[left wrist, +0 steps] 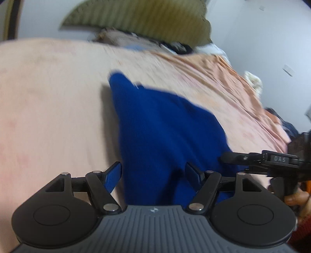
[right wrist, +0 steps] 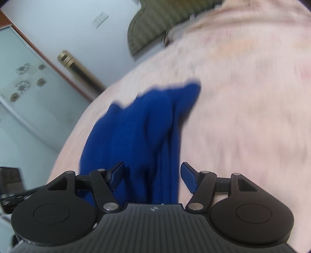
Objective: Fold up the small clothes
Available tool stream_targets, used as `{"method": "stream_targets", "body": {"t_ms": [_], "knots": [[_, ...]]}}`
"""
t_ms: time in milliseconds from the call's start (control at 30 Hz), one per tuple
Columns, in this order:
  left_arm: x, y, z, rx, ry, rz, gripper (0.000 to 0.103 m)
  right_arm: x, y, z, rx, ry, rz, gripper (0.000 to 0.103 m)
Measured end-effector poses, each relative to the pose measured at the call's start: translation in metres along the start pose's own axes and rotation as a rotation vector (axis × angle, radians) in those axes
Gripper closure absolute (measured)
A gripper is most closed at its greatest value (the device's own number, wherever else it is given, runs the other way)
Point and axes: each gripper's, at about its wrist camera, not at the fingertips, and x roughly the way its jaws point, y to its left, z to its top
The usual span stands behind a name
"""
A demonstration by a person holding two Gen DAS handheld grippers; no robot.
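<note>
A wide bed (left wrist: 48,101) with a pink sheet fills both views. At its far end lies an olive striped cushion (left wrist: 140,17). On the sheet, in front of both cameras, lies a blue knitted garment (left wrist: 161,136), bunched in folds. The left claw (left wrist: 153,175) is spread open, and the blue cloth runs between its fingers. The right claw (right wrist: 152,176) is also spread open over the same cloth. Both pictures are blurred.
</note>
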Motion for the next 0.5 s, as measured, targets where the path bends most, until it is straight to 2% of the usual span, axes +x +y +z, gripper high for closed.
{"method": "stream_targets", "body": {"t_ms": [33,67,100,133,167,200,267,333,367,433,500], "knots": [[0.002,-0.002,-0.006,0.011,0.011,0.005,0.050,-0.002,0.000,-0.007,-0.004,0.002,0.027,0.035],[0.004,-0.008,-0.013,0.041,0.016,0.045,0.067,-0.003,0.002,-0.013,-0.019,-0.001,0.034,0.037],[0.005,-0.014,-0.017,0.076,-0.001,0.095,0.076,-0.005,0.006,-0.016,-0.033,-0.009,0.012,0.051],[0.004,-0.019,-0.020,0.101,-0.014,0.120,0.079,-0.005,0.009,-0.016,-0.039,-0.014,-0.018,0.062],[0.001,-0.022,-0.020,0.103,-0.021,0.125,0.086,-0.006,0.011,-0.016,-0.039,-0.011,-0.057,0.085],[-0.002,-0.024,-0.020,0.095,-0.027,0.123,0.089,-0.008,0.013,-0.016,-0.033,-0.015,-0.057,0.087],[-0.013,-0.028,-0.021,0.094,-0.047,0.131,0.090,-0.020,0.018,-0.022,-0.061,-0.045,-0.054,0.088],[-0.019,-0.029,-0.026,0.098,-0.054,0.145,0.090,-0.031,0.031,-0.031,-0.134,-0.079,-0.101,0.088],[-0.018,-0.030,-0.029,0.097,-0.054,0.167,0.089,-0.031,0.034,-0.033,-0.155,-0.088,-0.141,0.084],[-0.015,-0.034,-0.032,0.101,-0.060,0.214,0.087,-0.024,0.035,-0.037,-0.175,-0.068,-0.236,0.071],[-0.018,-0.040,-0.035,0.097,-0.071,0.244,0.079,-0.027,0.048,-0.046,-0.223,-0.113,-0.315,0.058]]}}
